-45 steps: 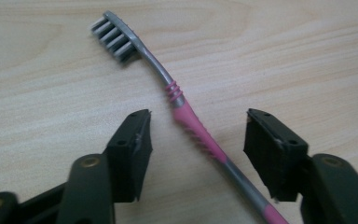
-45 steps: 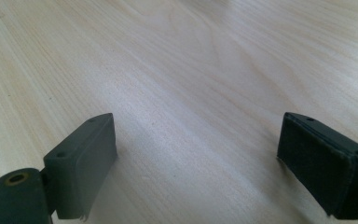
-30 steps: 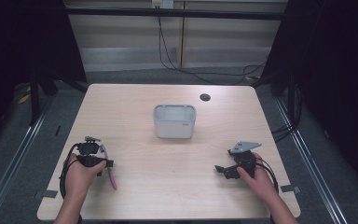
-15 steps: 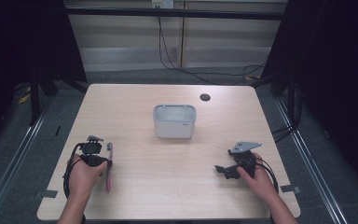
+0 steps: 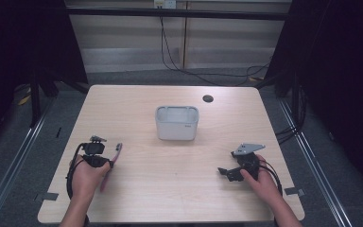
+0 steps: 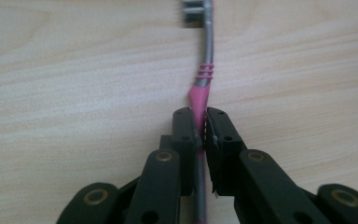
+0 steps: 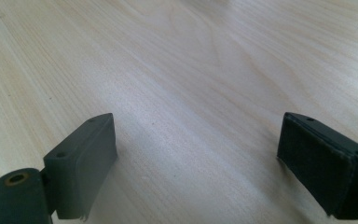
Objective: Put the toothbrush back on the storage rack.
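A pink and grey toothbrush (image 6: 204, 84) lies low over the wooden table (image 5: 170, 189), head pointing away from me. My left gripper (image 6: 201, 122) is shut on its pink handle, and in the high view this gripper (image 5: 108, 160) sits at the table's front left with the toothbrush (image 5: 116, 153) sticking out past it. My right gripper (image 7: 196, 163) stands wide open over bare wood with nothing between its jaws; in the high view it (image 5: 227, 171) rests at the front right. A grey-white rectangular tub (image 5: 177, 122) stands open at the table's middle.
A small dark round hole or cap (image 5: 208, 98) sits near the table's far edge. Black cables trail from both grippers. Metal rails run along the floor on either side of the table, and dark curtains close in left and right.
My left gripper has turned the toothbrush from pointing down toward the front edge to pointing up and away. The right gripper has stayed put.
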{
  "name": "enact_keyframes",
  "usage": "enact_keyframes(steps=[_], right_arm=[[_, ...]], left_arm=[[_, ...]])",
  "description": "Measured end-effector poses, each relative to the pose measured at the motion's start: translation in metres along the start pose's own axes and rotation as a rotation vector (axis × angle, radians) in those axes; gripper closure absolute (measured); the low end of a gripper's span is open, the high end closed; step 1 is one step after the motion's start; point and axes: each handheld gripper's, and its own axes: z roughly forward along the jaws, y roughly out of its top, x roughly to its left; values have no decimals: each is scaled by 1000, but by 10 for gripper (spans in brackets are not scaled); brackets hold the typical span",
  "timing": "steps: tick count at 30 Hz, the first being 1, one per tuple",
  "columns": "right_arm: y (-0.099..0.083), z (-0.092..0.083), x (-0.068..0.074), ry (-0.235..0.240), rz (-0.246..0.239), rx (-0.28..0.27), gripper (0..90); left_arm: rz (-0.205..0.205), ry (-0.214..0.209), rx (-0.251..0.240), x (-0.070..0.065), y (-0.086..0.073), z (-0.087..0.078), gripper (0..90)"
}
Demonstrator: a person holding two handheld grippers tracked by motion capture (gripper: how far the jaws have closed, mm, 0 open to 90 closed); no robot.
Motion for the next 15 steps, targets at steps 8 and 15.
enact_keyframes(steps=[8,15], right_arm=[[0,0,0,0,-1,-1,110],[0,0,0,0,-1,-1,110]], left_arm=[[3,-41,-44,0,4,-9,833],[-2,-50,-41,1,4,-6,832]])
